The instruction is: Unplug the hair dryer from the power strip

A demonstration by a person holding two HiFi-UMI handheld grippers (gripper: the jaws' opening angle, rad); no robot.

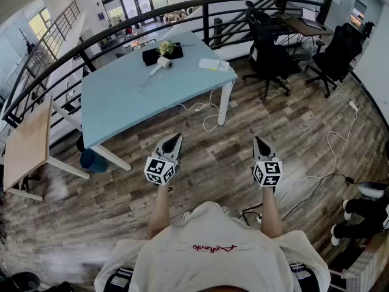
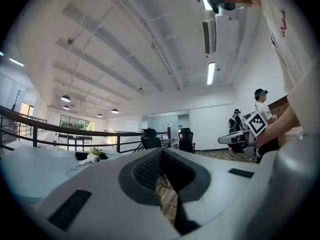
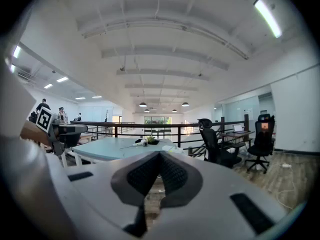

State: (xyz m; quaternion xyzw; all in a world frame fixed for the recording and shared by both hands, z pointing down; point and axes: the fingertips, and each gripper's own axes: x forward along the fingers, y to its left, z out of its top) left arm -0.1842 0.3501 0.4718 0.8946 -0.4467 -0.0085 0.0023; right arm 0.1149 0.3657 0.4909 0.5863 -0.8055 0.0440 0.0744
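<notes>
The white hair dryer (image 1: 160, 64) lies on the far part of a light blue table (image 1: 121, 102), next to a black box with flowers (image 1: 163, 52). A white power strip (image 1: 217, 64) rests near the table's right corner, and a white cable (image 1: 205, 109) hangs from that edge to the floor. Both grippers are held above the wooden floor, well short of the table. My left gripper (image 1: 173, 140) is shut and empty, and so is my right gripper (image 1: 261, 143). The hair dryer (image 2: 91, 158) also shows small and far off in the left gripper view, and the hair dryer (image 3: 141, 143) likewise in the right gripper view.
A black railing (image 1: 200, 8) runs behind the table. Black office chairs (image 1: 270, 56) and a desk stand at the back right. A wooden table (image 1: 27, 145) is at the left, with a blue bin (image 1: 94, 160) under the blue table. A white cord (image 1: 331, 145) crosses the floor at the right, near a person's feet (image 1: 355, 215).
</notes>
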